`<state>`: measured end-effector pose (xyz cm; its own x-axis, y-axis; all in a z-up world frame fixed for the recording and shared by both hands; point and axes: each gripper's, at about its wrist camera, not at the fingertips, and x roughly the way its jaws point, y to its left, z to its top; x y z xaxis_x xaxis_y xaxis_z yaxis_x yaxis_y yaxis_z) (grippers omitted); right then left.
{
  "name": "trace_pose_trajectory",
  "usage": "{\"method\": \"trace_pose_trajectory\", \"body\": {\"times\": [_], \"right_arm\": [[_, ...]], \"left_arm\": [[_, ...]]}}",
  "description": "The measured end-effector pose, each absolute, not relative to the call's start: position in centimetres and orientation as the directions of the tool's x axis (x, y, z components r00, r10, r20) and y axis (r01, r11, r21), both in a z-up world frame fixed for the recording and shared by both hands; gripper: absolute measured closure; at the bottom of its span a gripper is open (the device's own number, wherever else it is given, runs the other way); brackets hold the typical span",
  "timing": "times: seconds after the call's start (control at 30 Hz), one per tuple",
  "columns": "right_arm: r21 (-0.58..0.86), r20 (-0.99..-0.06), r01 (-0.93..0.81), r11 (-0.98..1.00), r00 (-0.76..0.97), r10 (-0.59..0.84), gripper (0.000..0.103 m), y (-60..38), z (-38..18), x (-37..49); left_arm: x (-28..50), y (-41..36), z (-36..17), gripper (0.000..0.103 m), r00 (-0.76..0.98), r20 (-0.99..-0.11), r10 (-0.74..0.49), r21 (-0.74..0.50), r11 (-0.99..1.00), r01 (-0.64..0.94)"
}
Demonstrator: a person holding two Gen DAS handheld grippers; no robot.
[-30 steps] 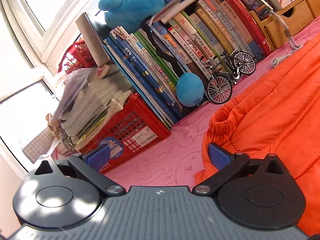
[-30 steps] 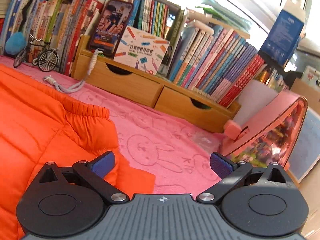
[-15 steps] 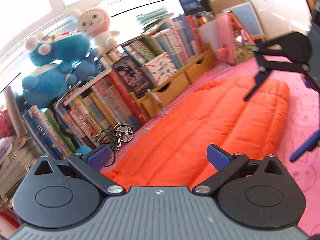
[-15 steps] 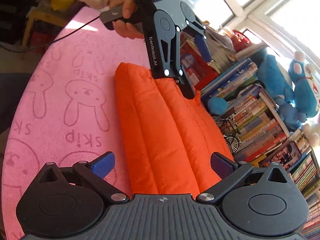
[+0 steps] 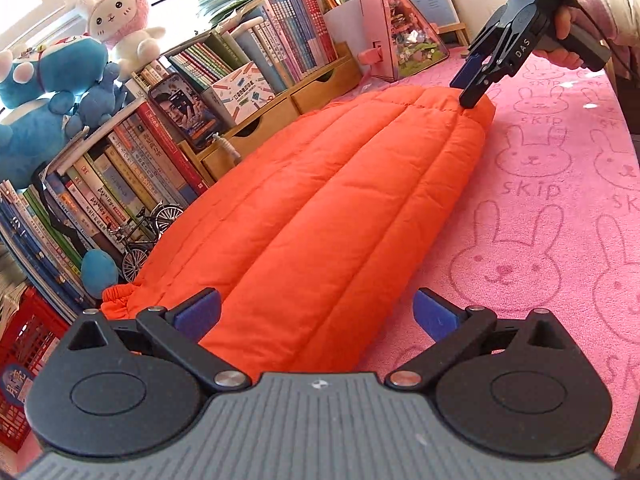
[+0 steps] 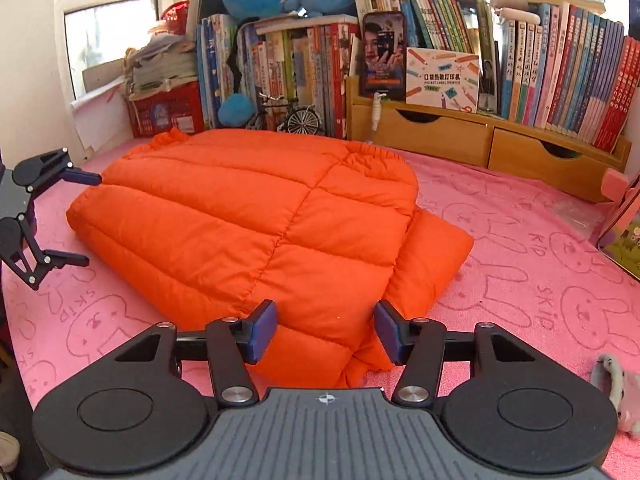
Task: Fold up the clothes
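An orange puffer jacket [image 5: 340,200] lies folded into a long pad on the pink rabbit-print cloth [image 5: 540,240]. My left gripper [image 5: 316,314] is open wide at one short end of it, fabric between the fingers but not pressed. At the far end a hand holds my right gripper [image 5: 468,88], tip down on the jacket's corner. In the right wrist view the jacket [image 6: 248,216] fills the middle. My right gripper [image 6: 326,332] has its jaws closing around the near corner, with the pads not visibly pressing on it. The left gripper [image 6: 80,219] shows open at the left edge.
Rows of books [image 5: 140,172] and a wooden drawer organizer [image 6: 440,132] line the back edge. A model bicycle [image 5: 144,240], a red basket [image 5: 24,344], plush toys [image 5: 116,24] and a pink house-shaped box [image 5: 400,32] stand there too. A small grey plush [image 6: 612,380] lies near right.
Both views have swung from the shelves to look along the jacket from opposite ends. The right gripper's jaws have narrowed from fully wide to about half. The left jaws stay wide.
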<state>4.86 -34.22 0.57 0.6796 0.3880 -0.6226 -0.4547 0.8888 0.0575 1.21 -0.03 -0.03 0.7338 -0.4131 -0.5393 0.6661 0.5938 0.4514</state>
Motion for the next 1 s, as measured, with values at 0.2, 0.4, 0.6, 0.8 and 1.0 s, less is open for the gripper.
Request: {"method": "trace_pose_trajectory", "body": {"times": [0.2, 0.4, 0.6, 0.8, 1.0], "right_arm": [[0.180, -0.595, -0.503, 0.846, 0.629, 0.500, 0.046, -34.0, -0.8, 6.1], [0.302, -0.512, -0.620, 0.724, 0.536, 0.671, 0.088, -35.5, 0.2, 2.5], [0.225, -0.532, -0.624, 0.749, 0.565, 0.630, 0.088, -35.8, 0.7, -0.3], [0.001, -0.632, -0.495, 0.869, 0.673, 0.384, 0.047, -35.5, 1.0, -0.5], [-0.279, -0.546, -0.591, 0.756, 0.746, 0.382, 0.005, -30.0, 6.5, -2.5]], "left_arm": [[2.4, -2.1, -0.2, 0.000, 0.725, -0.559, -0.402, 0.425, 0.611, 0.667], [3.7, -2.7, -0.4, 0.000, 0.733, -0.567, -0.376, 0.422, 0.632, 0.650], [3.5, -3.5, -1.1, 0.000, 0.730, -0.568, -0.380, 0.469, 0.580, 0.666], [3.2, -3.3, -0.8, 0.000, 0.729, -0.561, -0.394, 0.482, 0.561, 0.674], [2.4, -4.3, -0.6, 0.001, 0.703, -0.542, -0.460, 0.552, 0.435, 0.711]]}}
